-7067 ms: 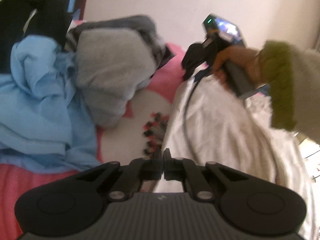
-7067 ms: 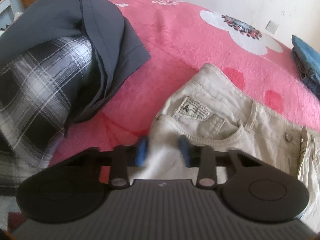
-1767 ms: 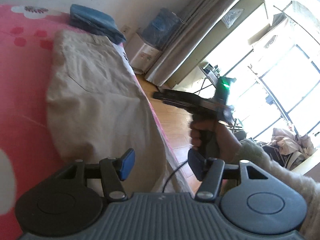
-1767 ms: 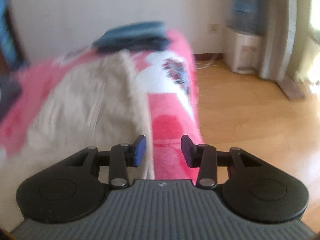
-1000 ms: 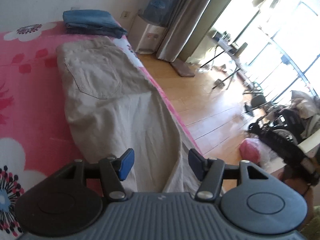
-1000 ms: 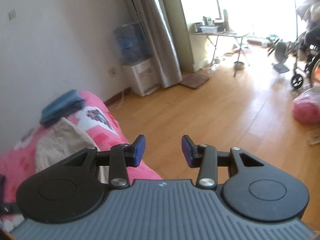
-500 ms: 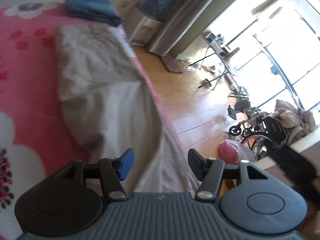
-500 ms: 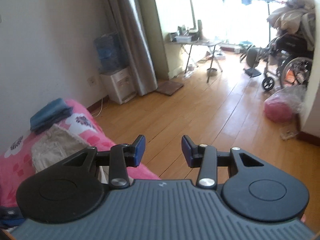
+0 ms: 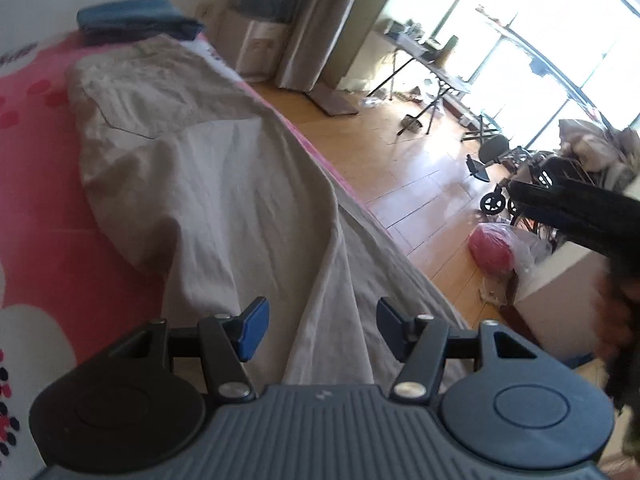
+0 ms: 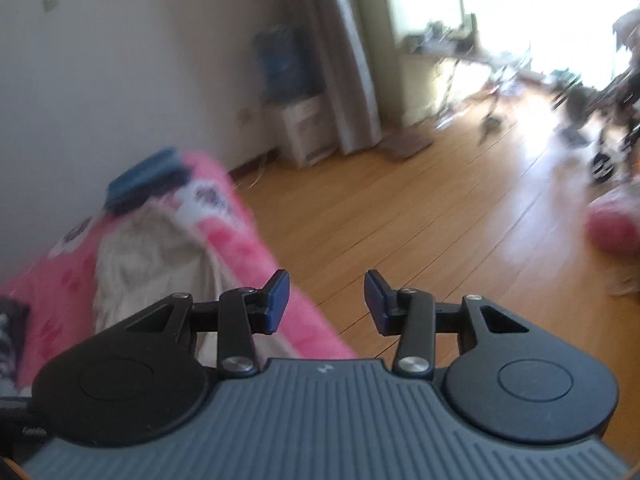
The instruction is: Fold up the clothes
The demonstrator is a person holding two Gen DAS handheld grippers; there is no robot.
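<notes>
Left gripper (image 9: 318, 330): fingers (image 9: 252, 328) spread apart, nothing between them, poised over the near end of the trousers (image 9: 208, 184). Trousers, beige, lie lengthwise along the bed (image 9: 36, 216) edge on its pink flowered cover, waist end far, one leg draping toward the floor (image 9: 404, 168) side. Right gripper (image 10: 326, 300): fingers parted and empty, over the bed edge and wooden floor; its dark body shows at the right of the left view. Beyond the trousers, folded blue clothes (image 9: 132, 20) rest at the bed's far end by the wall. Further off: curtain (image 9: 324, 20), folding stand, wheelchair (image 9: 532, 184), red bag (image 9: 490, 250) on the floor. Right view is blurred.
</notes>
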